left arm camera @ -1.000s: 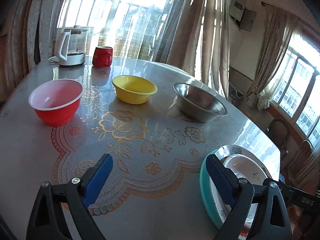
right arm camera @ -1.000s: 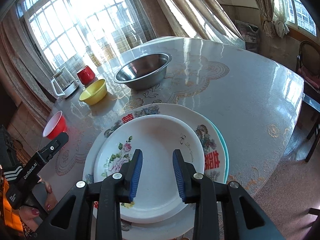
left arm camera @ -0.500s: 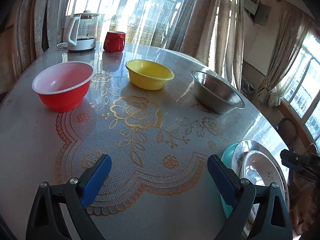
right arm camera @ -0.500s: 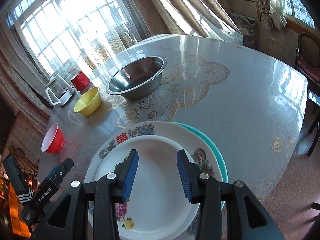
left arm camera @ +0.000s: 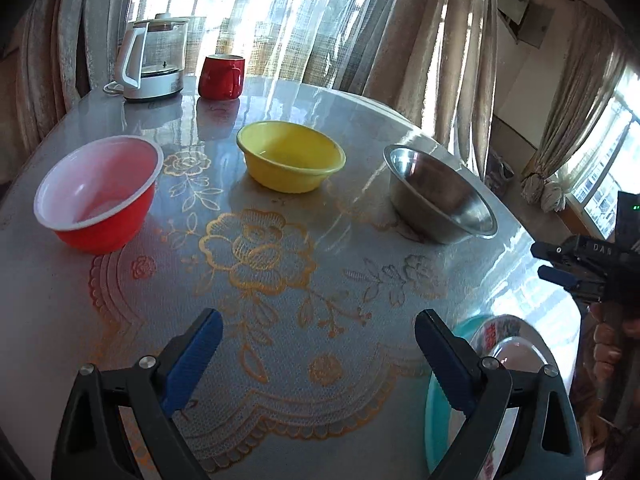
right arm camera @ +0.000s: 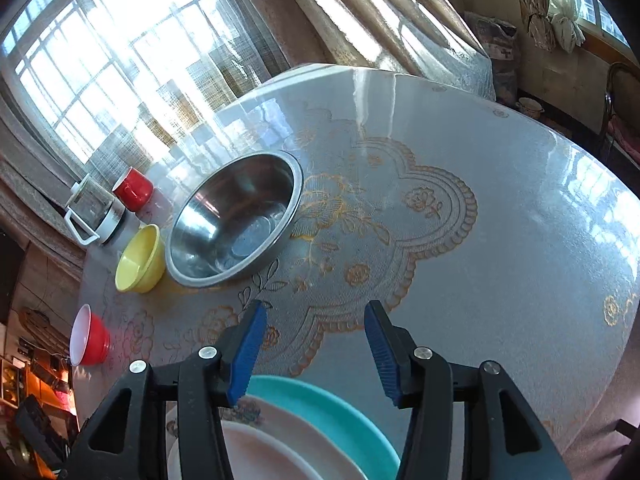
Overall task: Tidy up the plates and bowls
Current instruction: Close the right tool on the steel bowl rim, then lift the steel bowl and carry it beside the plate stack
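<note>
Plates: a stack at the near edge of the surface, teal plate at the bottom, floral-rimmed white plate on it, plain white plate on top. Nested largest-down, probably so the pile sits steady. It lies close to the edge, with little margin on the near side.

Bowls: three in a loose row, each apart from the others. Steel bowl nearest the stack; yellow bowl in the middle; red bowl with white interior farthest off. All upright, mouths up, not yet nested. Judged: bowls are the remaining work.

Right tool: released, jaws spread, grasping nothing, poised above the far rim of the plate stack and aimed toward the steel bowl.

Left tool: released, jaws wide, empty, above the lace pattern, plate stack at its right.

Open room: a broad bare stretch of lace-patterned surface lies between stack and bowls, and a wide clear area right of the steel bowl.

Other items: glass kettle and red mug at the far edge by the curtains, well apart from the bowls.
</note>
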{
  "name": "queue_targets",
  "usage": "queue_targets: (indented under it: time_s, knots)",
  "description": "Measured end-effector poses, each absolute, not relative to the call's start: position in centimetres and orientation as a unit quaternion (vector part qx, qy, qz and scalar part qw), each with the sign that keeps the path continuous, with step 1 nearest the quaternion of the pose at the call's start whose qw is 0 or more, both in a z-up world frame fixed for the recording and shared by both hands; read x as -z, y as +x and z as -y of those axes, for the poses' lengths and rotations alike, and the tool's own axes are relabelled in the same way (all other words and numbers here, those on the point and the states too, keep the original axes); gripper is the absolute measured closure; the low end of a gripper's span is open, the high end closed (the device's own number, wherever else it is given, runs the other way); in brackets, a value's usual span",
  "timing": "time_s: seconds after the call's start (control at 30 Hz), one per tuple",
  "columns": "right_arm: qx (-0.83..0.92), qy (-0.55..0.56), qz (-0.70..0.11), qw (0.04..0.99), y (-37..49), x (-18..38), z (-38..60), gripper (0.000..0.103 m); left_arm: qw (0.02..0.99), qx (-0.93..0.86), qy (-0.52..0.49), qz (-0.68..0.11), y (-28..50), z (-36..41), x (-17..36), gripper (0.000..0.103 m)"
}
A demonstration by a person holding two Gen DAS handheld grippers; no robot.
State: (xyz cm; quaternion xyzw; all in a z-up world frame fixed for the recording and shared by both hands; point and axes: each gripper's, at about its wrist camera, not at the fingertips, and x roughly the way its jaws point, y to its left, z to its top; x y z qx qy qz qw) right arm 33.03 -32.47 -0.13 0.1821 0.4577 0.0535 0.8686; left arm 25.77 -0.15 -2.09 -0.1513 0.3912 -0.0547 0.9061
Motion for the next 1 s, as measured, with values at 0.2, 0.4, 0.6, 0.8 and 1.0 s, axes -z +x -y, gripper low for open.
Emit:
queue_targets:
  time_s: [0.2,0.4,0.6,0.8,1.0]
  knots:
    - [-0.071,0.213,-0.477,0.85,38.3,1.4,33.1,0.051,0.884,0.057,-0.174,-0.431,32.4,1.3,0.5,0.005]
    - [-0.097,0.252,-0.494,0.827,42.9,3.4,33.0,0.051,0.877,0.082,-0.151,-0.449,37.5,5.1,0.1,0.005]
    - [-0.11,0.235,-0.506,0.822,44.7,4.7,31.7,0.052,0.87,0.1,-0.139,-0.463,41.1,8.1,0.9,0.005]
    - [-0.126,0.234,-0.516,0.814,45.0,5.7,31.0,0.071,0.866,0.097,-0.13,-0.473,43.1,9.2,2.1,0.019]
    - [-0.14,0.214,-0.507,0.823,44.6,5.3,30.1,0.084,0.859,0.114,-0.112,-0.486,43.6,10.0,3.2,0.058]
